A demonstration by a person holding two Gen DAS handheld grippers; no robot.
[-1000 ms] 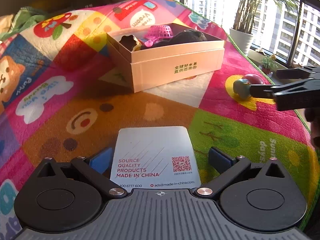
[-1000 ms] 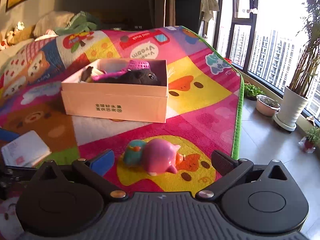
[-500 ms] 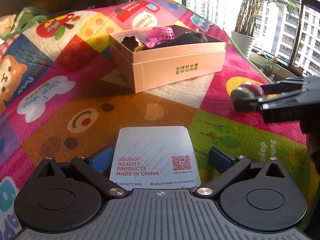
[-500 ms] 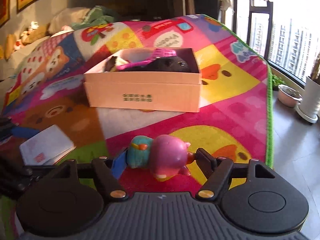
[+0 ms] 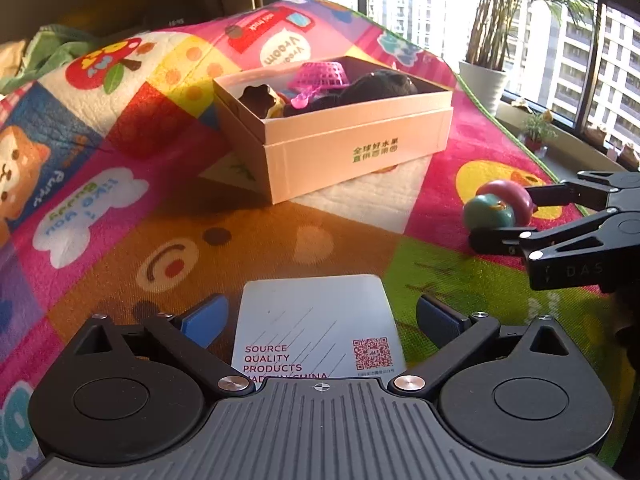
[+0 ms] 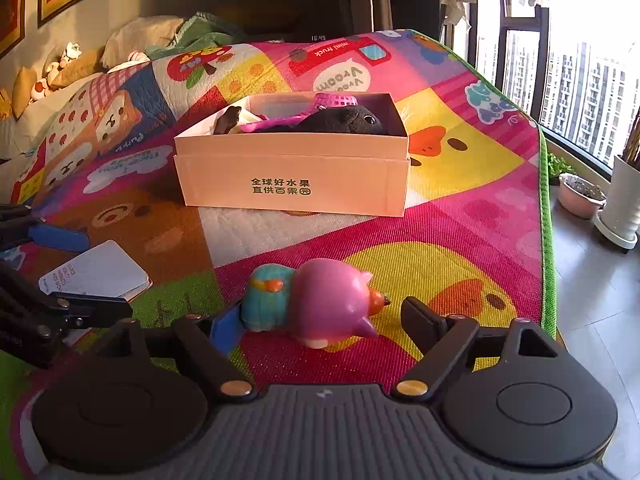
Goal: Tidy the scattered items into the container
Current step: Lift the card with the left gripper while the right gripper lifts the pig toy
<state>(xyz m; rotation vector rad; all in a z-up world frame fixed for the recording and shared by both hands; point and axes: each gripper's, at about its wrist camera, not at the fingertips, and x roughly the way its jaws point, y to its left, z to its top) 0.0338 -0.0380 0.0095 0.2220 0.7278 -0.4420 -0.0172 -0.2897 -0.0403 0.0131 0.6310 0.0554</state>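
Observation:
A pink cardboard box (image 5: 352,152) (image 6: 292,184) stands on the colourful play mat and holds a black plush, a pink mesh basket and other toys. A white card (image 5: 316,328) (image 6: 96,272) lies flat between the open fingers of my left gripper (image 5: 320,316). A pink pig toy with a teal body (image 6: 316,300) (image 5: 500,204) lies on the mat between the fingers of my right gripper (image 6: 324,320). The left finger touches the toy's teal end; the right finger stands a little apart from its snout. The right gripper also shows in the left wrist view (image 5: 560,220).
The mat's green edge (image 6: 546,240) runs along the right, with bare floor, plant pots (image 6: 580,196) and windows beyond. Pillows and soft toys (image 6: 60,68) lie at the far left. The box sits mid-mat, ahead of both grippers.
My right gripper moved forward around the pig toy and its fingers narrowed on it, then widened slightly. My left gripper crept forward over the card.

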